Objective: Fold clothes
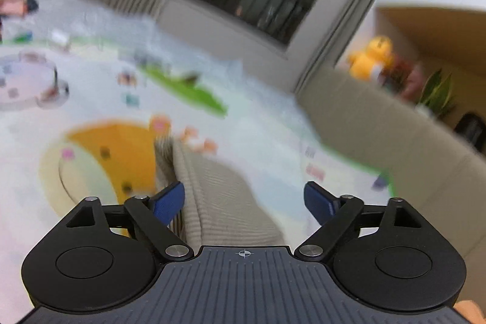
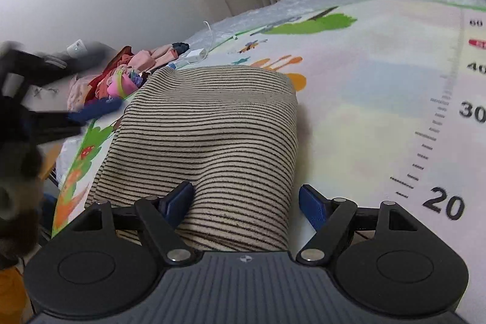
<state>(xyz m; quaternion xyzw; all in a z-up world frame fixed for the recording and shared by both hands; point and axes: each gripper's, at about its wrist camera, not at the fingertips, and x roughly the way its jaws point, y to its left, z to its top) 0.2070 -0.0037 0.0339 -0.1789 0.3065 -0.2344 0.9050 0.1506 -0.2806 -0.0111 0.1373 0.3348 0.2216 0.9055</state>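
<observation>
Motion blur smears the left wrist view: the left gripper (image 1: pixel 244 199) has its jaws spread wide and empty above the striped garment (image 1: pixel 218 202), which lies on the play mat (image 1: pixel 273 123). In the right wrist view the right gripper (image 2: pixel 246 202) also stands open and grips nothing, low over the near edge of the garment, folded into a compact rectangle; a pile of clothes (image 2: pixel 121 78) waits beyond. The fold looks finished, so the next move probably calls for setting it aside and fetching another piece.
</observation>
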